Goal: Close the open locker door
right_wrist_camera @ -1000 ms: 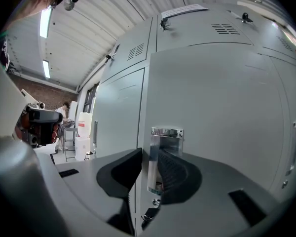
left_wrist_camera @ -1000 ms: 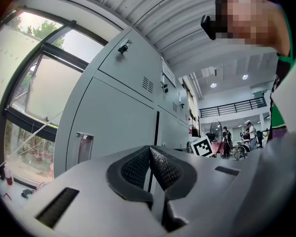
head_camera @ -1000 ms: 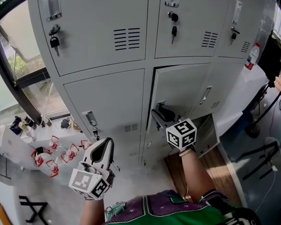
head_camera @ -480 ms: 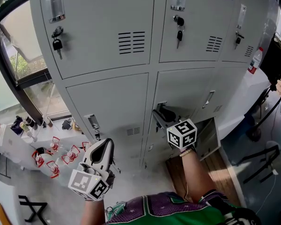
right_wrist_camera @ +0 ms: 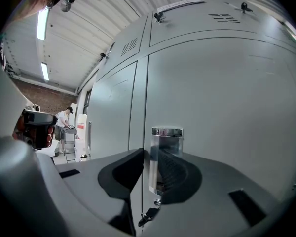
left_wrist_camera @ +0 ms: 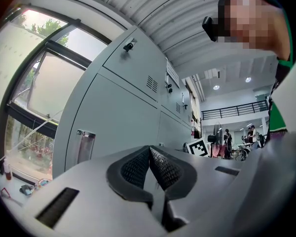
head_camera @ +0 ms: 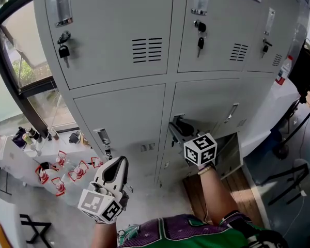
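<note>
The lower middle locker door (head_camera: 209, 105) lies flush with the grey locker front. Its chrome handle (head_camera: 177, 119) (right_wrist_camera: 164, 154) stands between the jaws of my right gripper (head_camera: 177, 125) (right_wrist_camera: 156, 155). Those jaws are closing, and a thin gap still shows beside the left pad. Lower left, my left gripper (head_camera: 119, 162) (left_wrist_camera: 149, 150) hangs well clear of the lockers. It is shut, its pads meet, and nothing is between them.
Keys (head_camera: 63, 50) hang from the upper locker locks. A bottom compartment (head_camera: 226, 148) stands open to the right of my right hand, above a wooden floor strip. A window and a low table with bottles (head_camera: 51, 164) are on the left; a white counter (head_camera: 271, 107) is on the right.
The lower middle door swung from ajar to flush with the locker front while my right gripper stayed at its handle. The left gripper barely moved.
</note>
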`<action>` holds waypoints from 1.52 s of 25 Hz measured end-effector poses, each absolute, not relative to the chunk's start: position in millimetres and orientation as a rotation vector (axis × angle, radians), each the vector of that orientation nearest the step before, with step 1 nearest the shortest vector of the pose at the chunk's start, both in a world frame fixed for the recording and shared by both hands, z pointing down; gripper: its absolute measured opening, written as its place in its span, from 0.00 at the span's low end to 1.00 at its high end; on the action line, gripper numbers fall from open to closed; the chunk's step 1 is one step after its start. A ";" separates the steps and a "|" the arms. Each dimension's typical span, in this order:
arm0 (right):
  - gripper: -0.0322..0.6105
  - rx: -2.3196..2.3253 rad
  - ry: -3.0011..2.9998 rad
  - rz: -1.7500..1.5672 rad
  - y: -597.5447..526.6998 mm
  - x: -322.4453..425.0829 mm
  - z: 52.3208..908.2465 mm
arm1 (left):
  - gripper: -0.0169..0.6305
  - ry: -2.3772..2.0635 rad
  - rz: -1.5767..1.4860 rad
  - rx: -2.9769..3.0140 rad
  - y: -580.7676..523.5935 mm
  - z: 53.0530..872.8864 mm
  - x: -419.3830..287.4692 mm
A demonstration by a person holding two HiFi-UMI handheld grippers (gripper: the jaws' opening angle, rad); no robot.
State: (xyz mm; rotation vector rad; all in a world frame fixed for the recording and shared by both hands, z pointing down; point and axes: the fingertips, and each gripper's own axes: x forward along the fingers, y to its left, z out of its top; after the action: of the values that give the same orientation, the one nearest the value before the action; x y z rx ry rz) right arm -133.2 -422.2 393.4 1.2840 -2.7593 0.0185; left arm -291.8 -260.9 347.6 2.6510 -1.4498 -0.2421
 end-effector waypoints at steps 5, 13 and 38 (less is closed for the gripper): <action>0.19 1.274 -2.774 0.036 -421.4 -133.1 391.7 | 0.06 -1.444 -0.240 2.649 -258.7 348.7 -289.2; 0.20 1.317 -2.745 -0.024 -420.1 -126.6 378.4 | 0.06 -1.454 -0.251 2.646 -251.8 347.6 -293.2; 0.20 1.441 -2.703 -0.078 -367.4 -88.8 378.1 | 0.06 -1.483 -0.204 2.663 -225.9 347.5 -281.6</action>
State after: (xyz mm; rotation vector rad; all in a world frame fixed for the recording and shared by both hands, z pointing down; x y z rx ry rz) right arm -88.8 -367.4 378.1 1.4413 -2.7033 -0.0780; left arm -281.6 -225.9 347.5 2.6629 -1.4827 -0.2035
